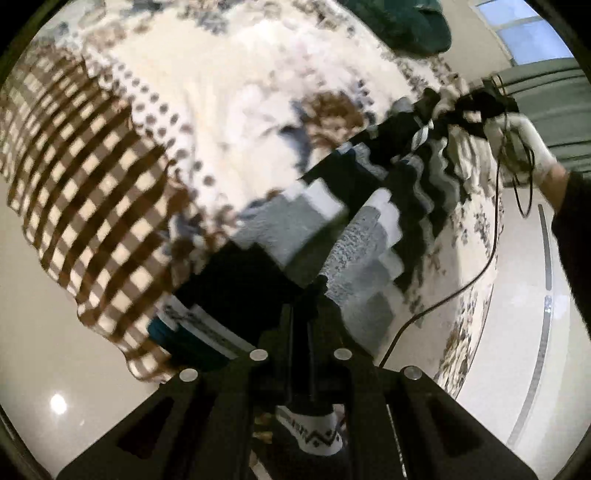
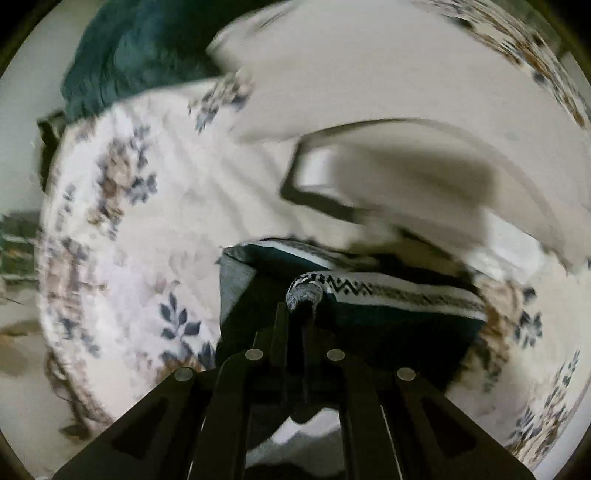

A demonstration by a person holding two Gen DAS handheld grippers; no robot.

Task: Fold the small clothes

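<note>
A knitted garment (image 1: 369, 229) in black, grey and white stepped bands hangs stretched in the air between my two grippers, over a bed. My left gripper (image 1: 303, 295) is shut on its near end. Up at the right, a white-gloved hand (image 1: 517, 136) holds my right gripper (image 1: 476, 103), which grips the far end. In the right wrist view my right gripper (image 2: 301, 306) is shut on the garment's edge (image 2: 388, 291), a white band with a black zigzag. The rest of the garment hangs dark below it. Both views are blurred.
The bed has a white floral sheet (image 2: 129, 221). A brown checked cloth (image 1: 85, 199) lies at its left, a dark teal cloth (image 1: 402, 22) at the far side, and a beige item (image 2: 406, 166) lies under the right gripper. A black cable (image 1: 443, 295) hangs over the pale floor (image 1: 55, 350).
</note>
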